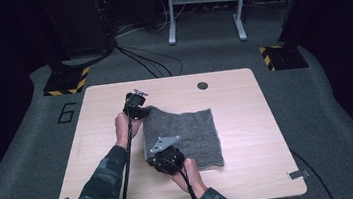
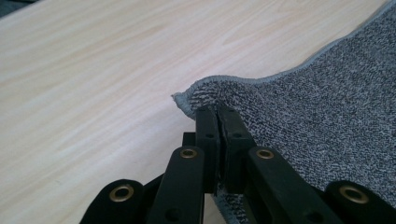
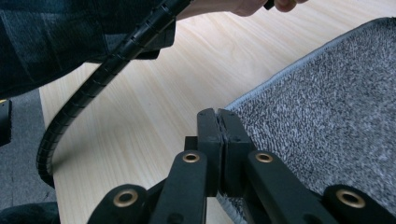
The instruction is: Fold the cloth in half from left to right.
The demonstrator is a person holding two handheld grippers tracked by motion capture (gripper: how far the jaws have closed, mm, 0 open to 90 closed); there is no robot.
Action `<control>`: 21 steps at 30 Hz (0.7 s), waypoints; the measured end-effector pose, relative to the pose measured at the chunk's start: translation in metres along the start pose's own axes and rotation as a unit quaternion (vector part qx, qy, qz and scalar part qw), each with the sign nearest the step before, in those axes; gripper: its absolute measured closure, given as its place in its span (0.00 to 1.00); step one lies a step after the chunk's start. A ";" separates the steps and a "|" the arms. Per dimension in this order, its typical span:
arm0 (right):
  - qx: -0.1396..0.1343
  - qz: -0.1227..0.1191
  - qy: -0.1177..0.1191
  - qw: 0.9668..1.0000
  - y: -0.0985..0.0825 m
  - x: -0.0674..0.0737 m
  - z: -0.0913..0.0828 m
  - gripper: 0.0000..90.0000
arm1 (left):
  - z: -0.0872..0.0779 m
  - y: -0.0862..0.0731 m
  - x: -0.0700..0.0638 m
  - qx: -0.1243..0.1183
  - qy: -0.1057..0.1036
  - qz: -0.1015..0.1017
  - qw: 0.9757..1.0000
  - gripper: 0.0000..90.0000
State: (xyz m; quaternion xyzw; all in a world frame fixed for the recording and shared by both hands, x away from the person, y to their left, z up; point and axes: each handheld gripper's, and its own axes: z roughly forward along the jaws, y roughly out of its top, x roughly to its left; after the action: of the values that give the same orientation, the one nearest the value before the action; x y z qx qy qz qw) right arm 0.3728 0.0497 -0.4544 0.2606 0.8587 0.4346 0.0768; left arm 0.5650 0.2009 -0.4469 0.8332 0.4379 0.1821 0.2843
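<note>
Gripper-held towel (image 1: pixel 184 136), flat, nearly square.

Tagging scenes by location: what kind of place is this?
Probably a lab or studio recording bay, not a home: a lone wooden table on grey carpet, hazard-striped stand bases at the far corners, cables across the floor, dark surroundings. A grey towel lies on the table.

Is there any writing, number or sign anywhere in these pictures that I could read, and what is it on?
"6": a large dark numeral on the grey floor, marked at, left of the table.
Yellow-and-black hazard stripes, with no words, on the two stand bases on the floor beyond the table.
The grey towel, the left gripper and the right gripper show no readable text.
</note>
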 end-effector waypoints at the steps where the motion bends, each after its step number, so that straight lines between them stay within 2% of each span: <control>1: -0.002 0.001 0.002 1.000 0.001 0.000 -0.001 0.99 | -0.002 0.002 0.000 0.001 0.002 0.003 1.000 0.97; 4: -0.013 -0.002 0.001 1.000 0.005 0.001 -0.004 0.99 | -0.006 0.008 0.003 0.003 0.007 0.004 1.000 0.97; 7: -0.022 0.001 0.005 1.000 0.010 0.001 -0.006 0.99 | -0.012 0.015 0.003 0.016 0.018 0.021 0.999 0.97; 11: -0.046 -0.004 0.009 0.999 0.020 0.005 -0.014 0.99 | -0.028 0.026 0.002 0.013 0.031 0.028 0.999 0.97; 14: -0.060 -0.003 0.009 0.998 0.025 0.007 -0.020 0.99 | -0.037 0.037 0.002 0.021 0.035 0.037 0.999 0.97; 18: -0.070 0.006 0.007 0.997 0.021 0.004 -0.026 0.99 | -0.037 0.049 -0.006 0.026 0.034 0.045 0.998 0.97; 21: -0.068 0.011 0.000 0.998 0.014 0.001 -0.029 0.99 | -0.028 0.053 -0.016 0.032 0.034 0.055 0.997 0.97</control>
State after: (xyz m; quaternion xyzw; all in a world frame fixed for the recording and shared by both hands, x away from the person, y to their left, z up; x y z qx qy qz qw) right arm 0.3671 0.0365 -0.4250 0.2640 0.8241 0.4931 0.0897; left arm 0.5738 0.1720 -0.3922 0.8580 0.4063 0.2120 0.2320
